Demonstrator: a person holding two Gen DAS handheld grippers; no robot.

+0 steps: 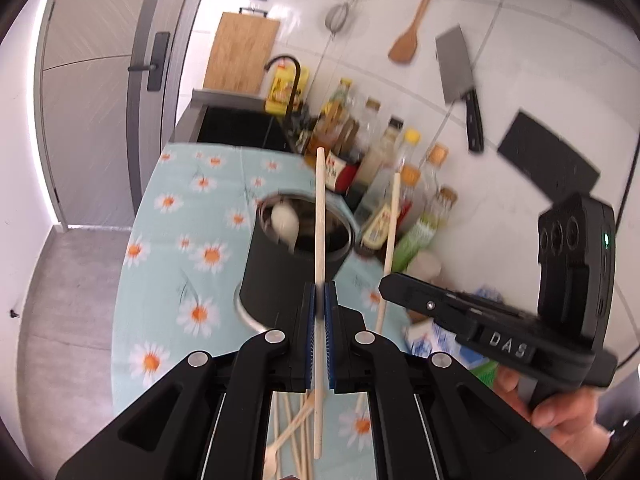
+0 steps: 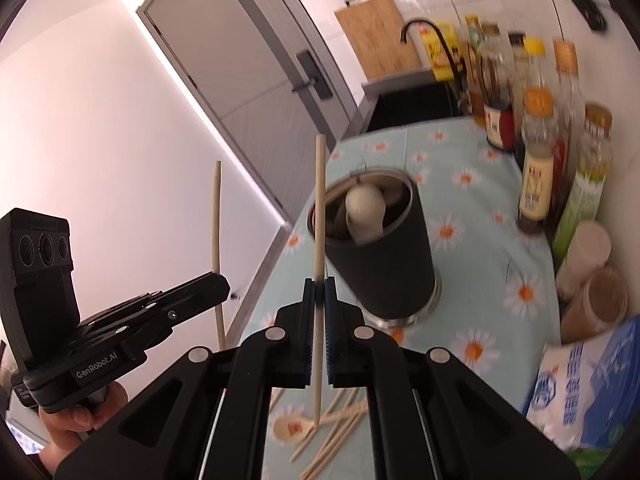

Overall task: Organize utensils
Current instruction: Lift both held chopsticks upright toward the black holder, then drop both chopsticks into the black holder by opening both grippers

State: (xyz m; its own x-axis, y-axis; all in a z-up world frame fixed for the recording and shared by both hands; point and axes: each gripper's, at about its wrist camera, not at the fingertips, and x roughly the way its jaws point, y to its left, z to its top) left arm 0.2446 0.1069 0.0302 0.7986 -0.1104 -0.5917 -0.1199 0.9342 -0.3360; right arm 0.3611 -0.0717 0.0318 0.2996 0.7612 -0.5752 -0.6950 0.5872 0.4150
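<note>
Both fingers pinch chopsticks (image 1: 320, 216) (image 2: 319, 248) above daisy tablecloth (image 1: 200, 184), utensil holder (image 2: 380, 256) beside sink (image 2: 412, 108)

Cup (image 2: 380, 248) on the flowery cloth (image 2: 472, 208), spoon (image 2: 366, 210) inside it, bottles (image 2: 540, 152) behind by the wall, loose chopsticks (image 2: 336, 432) lying in front, sink (image 2: 412, 108) far back.

White tiled wall (image 1: 520, 60) at upper right; grey door (image 1: 92, 100) at left; grey floor (image 1: 60, 300) at lower left; daisy-print table (image 1: 180, 280) at centre.
</note>
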